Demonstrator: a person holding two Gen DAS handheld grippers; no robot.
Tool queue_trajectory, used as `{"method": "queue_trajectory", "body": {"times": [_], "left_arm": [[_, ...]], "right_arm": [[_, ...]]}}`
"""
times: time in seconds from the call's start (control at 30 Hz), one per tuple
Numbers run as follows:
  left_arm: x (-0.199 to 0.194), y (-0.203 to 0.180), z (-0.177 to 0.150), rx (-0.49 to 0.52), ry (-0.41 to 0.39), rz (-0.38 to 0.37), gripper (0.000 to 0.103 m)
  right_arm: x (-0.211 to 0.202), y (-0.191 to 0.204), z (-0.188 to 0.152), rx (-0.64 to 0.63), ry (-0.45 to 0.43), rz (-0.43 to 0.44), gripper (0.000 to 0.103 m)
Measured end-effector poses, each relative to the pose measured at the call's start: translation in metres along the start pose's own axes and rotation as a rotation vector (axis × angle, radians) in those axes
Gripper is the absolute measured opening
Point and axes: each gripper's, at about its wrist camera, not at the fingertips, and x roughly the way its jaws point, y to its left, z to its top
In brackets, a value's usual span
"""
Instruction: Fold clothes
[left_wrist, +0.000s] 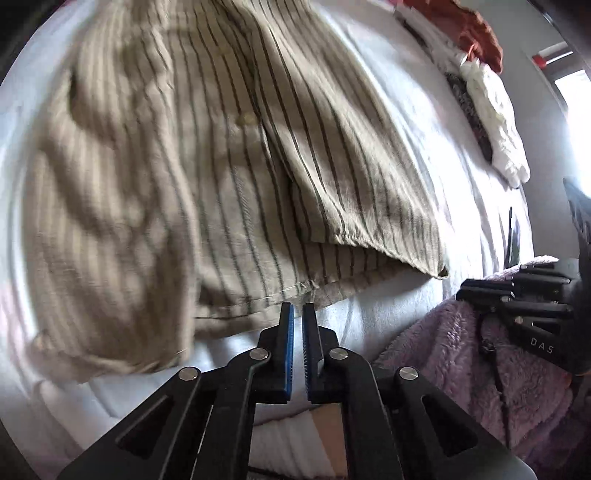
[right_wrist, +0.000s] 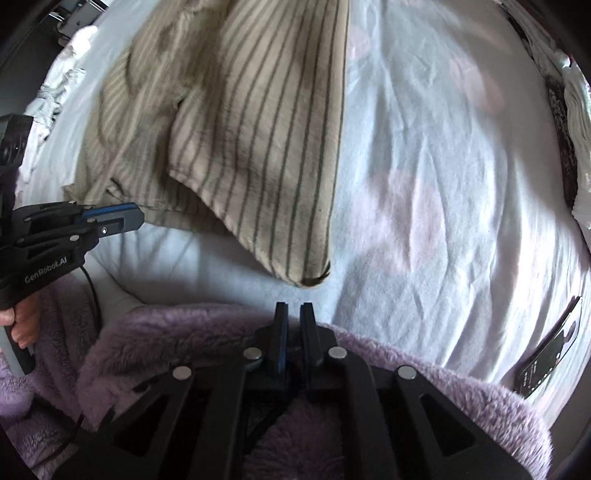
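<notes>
Left gripper (left_wrist: 298, 314): jaws nearly together, a narrow slit between the blue pads, nothing held; tips just short of the hem of the striped shirt (left_wrist: 207, 147). Right gripper (right_wrist: 294, 314): jaws likewise nearly together, empty; tips over the purple fleece sleeve (right_wrist: 406, 369), the shirt's folded corner just beyond them and to the left. Striped shirt: beige with dark stripes, partly folded, one panel doubled over; long axis runs away from both grippers, hem end nearest. Nearer to the shirt: the left gripper, by judgement the likelier to take the hem next. Surface under the shirt: white bed sheet (right_wrist: 443, 184), wrinkled. Beyond the shirt: other clothes (left_wrist: 491, 103) piled at the sheet's edge. Beside the shirt's right: dark phone (right_wrist: 546, 358) on the sheet.
</notes>
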Motion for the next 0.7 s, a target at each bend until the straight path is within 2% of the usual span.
{"method": "queue_trajectory", "body": {"times": [0.07,0.1,0.23,0.33,0.5,0.7], "left_arm": [[-0.017,0.011,0.005,-0.047,-0.049,-0.023,0.024],[-0.026,0.017,0.009,-0.074,-0.074,-0.03,0.026],[-0.065,0.054,0.032,-0.179,-0.17,-0.04,0.026],[-0.08,0.079,0.045,-0.205,-0.215,0.026,0.026],[-0.081,0.116,0.08,-0.243,-0.232,0.084,0.026],[-0.079,0.179,0.104,-0.3,-0.256,0.069,0.026]], "right_arm": [[-0.012,0.0,-0.003,0.002,-0.075,0.045,0.016],[-0.018,0.0,-0.003,0.004,-0.115,0.069,0.017],[-0.036,-0.001,0.004,0.021,-0.238,0.116,0.018],[-0.042,-0.001,0.012,0.035,-0.294,0.166,0.018],[-0.037,0.002,0.032,0.042,-0.338,0.21,0.018],[-0.035,0.005,0.069,0.04,-0.349,0.27,0.018]]}}
